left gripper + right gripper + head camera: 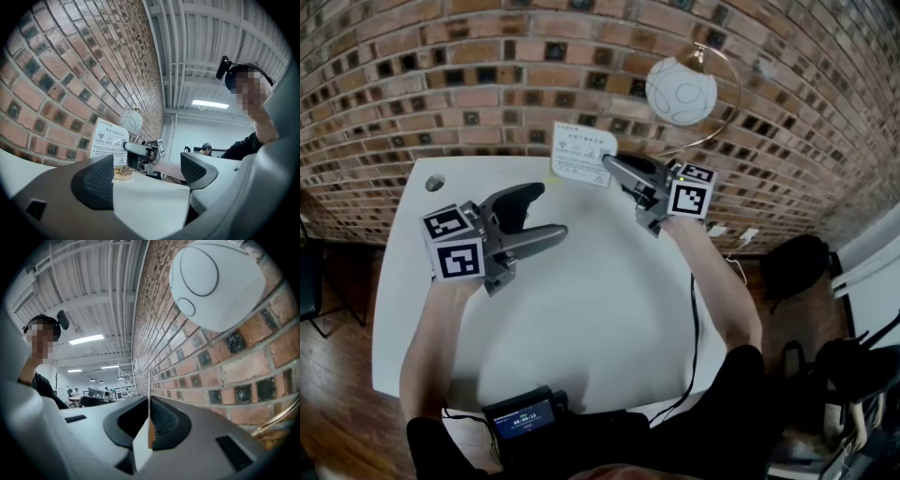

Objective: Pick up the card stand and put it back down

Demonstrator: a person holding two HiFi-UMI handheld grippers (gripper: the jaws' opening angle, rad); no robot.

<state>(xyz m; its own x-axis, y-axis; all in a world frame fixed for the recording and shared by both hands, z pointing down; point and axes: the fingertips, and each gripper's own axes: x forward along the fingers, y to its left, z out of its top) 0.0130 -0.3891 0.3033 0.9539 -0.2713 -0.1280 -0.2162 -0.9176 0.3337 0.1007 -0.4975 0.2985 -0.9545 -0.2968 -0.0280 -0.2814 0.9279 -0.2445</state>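
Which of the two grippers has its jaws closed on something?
The right gripper: its jaws pinch the card stand by its white card, edge-on. The left gripper has its jaws apart over the table, with nothing between them.

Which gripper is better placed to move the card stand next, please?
The right gripper: its fingers are shut on the card stand, while the left gripper hangs open and empty, apart from it.

Left gripper (145,174) jaws wide apart, nothing between, just white table (150,206) below. Past them: card stand (110,145), white wifi-sign card over gold base, near brick wall (70,70). Right gripper (130,148) at card's right edge, touching it. White globe lamp (131,121) behind card. Person (255,136) far right.
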